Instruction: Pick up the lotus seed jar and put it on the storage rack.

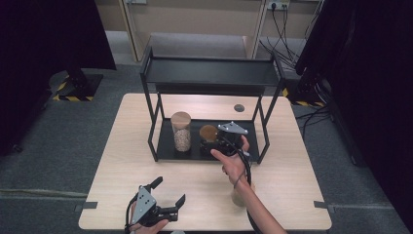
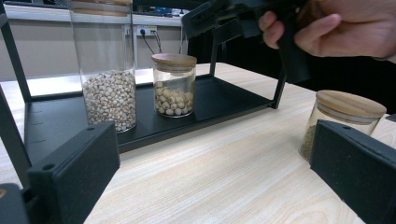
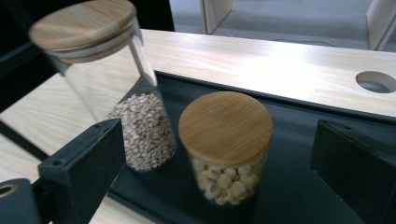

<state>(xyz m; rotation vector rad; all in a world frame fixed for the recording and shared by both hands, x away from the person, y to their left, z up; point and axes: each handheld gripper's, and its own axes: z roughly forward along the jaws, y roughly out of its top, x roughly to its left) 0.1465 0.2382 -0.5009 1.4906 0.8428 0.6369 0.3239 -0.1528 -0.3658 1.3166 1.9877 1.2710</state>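
The right gripper hovers open above the short jar on the rack's lower shelf, jaws clear of its lid. The left gripper, open and empty, rests by the bench's near edge. Its own view reveals a third jar on the bench, half hidden in the high view.

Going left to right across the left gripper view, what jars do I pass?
tall jar of small grains → short jar of round white seeds → wooden-lidded jar of greenish contents, standing on the table partly behind the gripper's own jaw.
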